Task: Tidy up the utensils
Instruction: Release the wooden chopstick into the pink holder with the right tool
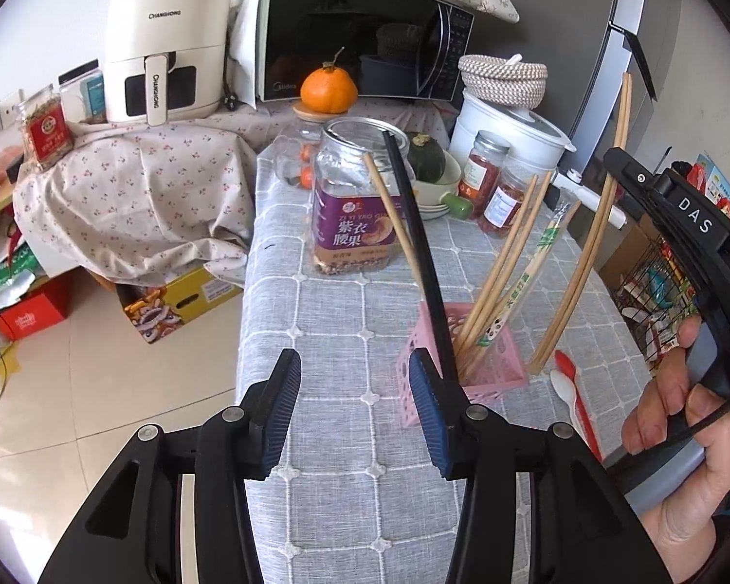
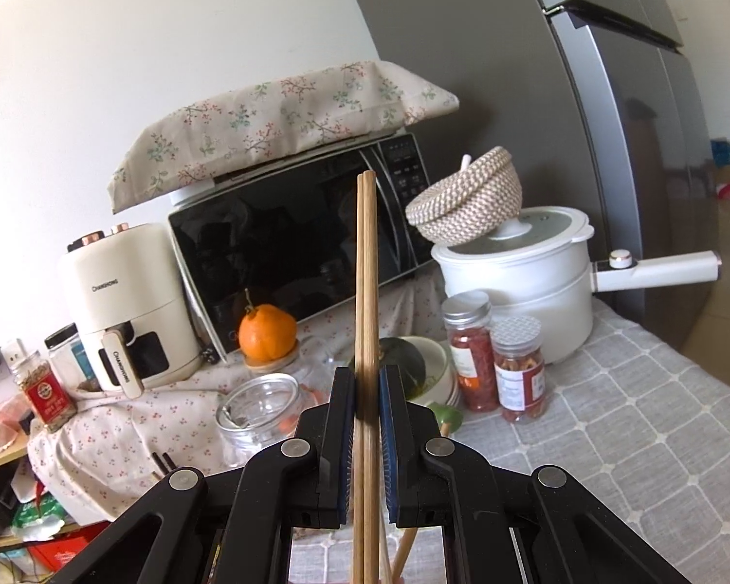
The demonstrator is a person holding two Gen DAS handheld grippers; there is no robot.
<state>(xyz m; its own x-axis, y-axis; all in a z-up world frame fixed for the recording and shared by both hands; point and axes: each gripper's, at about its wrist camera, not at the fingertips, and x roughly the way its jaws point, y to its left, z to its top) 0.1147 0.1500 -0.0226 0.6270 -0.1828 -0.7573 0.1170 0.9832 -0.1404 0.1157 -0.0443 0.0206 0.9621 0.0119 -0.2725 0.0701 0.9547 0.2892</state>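
Note:
A pink slotted holder [image 1: 496,370] stands on the grey checked tablecloth and holds several chopsticks: a black one [image 1: 413,228], plain wooden ones [image 1: 389,209] and a paper-wrapped pair [image 1: 525,282]. My left gripper [image 1: 355,409] hovers just left of the holder, open, with nothing between its pads; the black chopstick leans past its right pad [image 1: 428,409]. My right gripper [image 2: 366,389] is shut on a pair of wooden chopsticks [image 2: 366,267]. In the left wrist view that pair [image 1: 603,185] slants down to the cloth right of the holder. A red spoon [image 1: 567,362] and a white spoon [image 1: 562,387] lie there.
A purple-labelled glass jar [image 1: 355,204], two spice jars [image 1: 482,170], a white pot [image 1: 511,136] and stacked bowls crowd the table's back. Behind are a microwave [image 1: 355,34], an orange [image 1: 328,87] and an air fryer [image 1: 165,48]. The table's left edge [image 1: 248,340] drops to the floor.

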